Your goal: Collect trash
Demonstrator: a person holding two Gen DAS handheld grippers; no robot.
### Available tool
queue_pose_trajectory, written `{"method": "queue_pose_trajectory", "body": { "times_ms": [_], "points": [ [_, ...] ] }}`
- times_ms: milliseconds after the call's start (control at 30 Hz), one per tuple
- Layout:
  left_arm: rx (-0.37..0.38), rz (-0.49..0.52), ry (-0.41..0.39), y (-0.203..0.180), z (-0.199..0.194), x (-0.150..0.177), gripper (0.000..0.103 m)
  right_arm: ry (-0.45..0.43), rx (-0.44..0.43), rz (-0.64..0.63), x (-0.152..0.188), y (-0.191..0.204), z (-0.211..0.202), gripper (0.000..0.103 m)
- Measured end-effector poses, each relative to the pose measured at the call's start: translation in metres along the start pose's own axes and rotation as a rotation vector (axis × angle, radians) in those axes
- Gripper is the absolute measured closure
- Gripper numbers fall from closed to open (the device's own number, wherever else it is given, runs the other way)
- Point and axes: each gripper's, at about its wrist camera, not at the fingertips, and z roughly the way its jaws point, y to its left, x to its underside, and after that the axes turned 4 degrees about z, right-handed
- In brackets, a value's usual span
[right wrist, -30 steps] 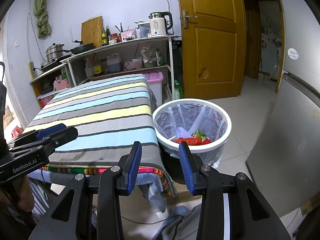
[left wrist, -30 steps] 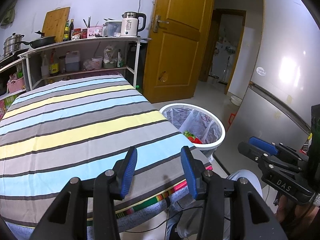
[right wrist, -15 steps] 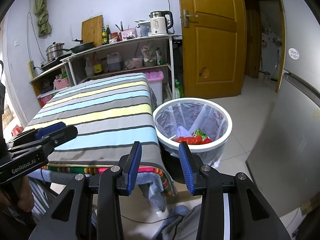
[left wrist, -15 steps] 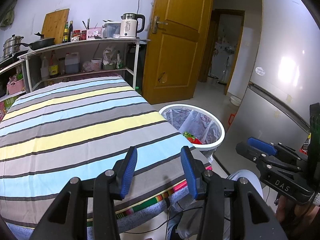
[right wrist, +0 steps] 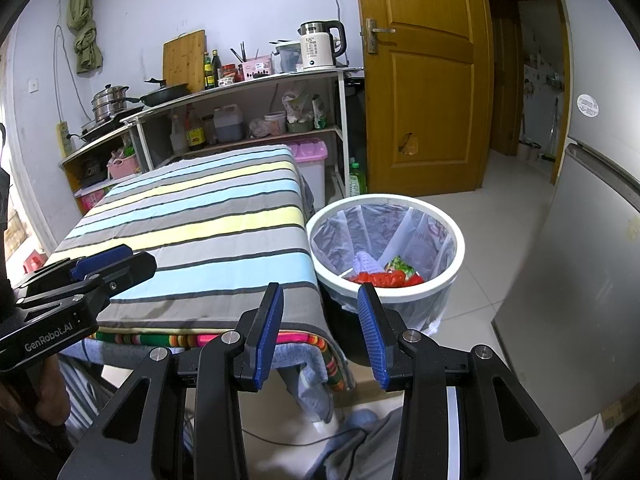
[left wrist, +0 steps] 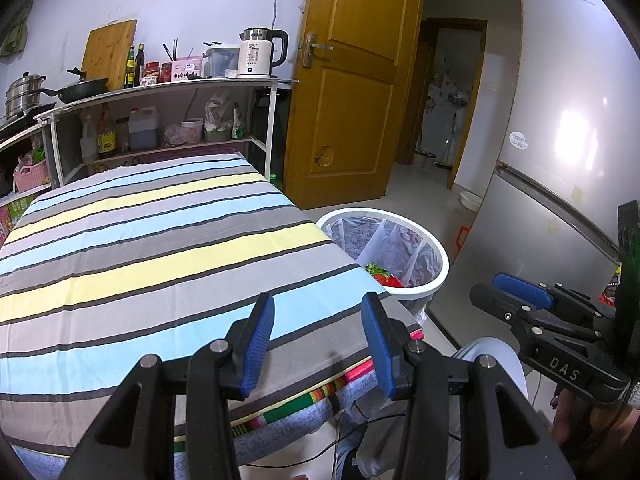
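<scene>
Red wrappers [right wrist: 378, 279] are seen inside the white bin [right wrist: 448, 280], just right of the striped table [left wrist: 160, 248]. Both the left gripper [left wrist: 318, 308] and right gripper [right wrist: 320, 300] are held apart, nothing between the fingers.

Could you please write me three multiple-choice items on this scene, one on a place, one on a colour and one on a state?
1. Where is the trash bin?
A. on the shelf
B. on the floor beside the striped table
C. behind the door

2. What colour are the pads of the right gripper?
A. blue
B. red
C. white

3. How is the left gripper?
A. shut on a wrapper
B. shut, empty
C. open, empty

Answers: 1 B, it stands at the table's corner; 2 A, both pads are blue; 3 C, only tablecloth shows between its jaws.
</scene>
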Motion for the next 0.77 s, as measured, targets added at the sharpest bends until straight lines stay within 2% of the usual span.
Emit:
{"method": "queue_pose_trajectory", "body": {
  "times_ms": [367, 767],
  "points": [
    [-0.019, 0.014, -0.007, -0.0021, 0.0000, 0.0028, 0.056, 0.004, 0.001, 0.002, 0.0003, 0.0010, 0.0012, 0.063],
    [-0.006, 0.008, 0.003, 0.0031, 0.0000, 0.0042, 0.056, 0.004, 0.000, 0.002, 0.0007, 0.0012, 0.0015, 0.063]
  ]
}}
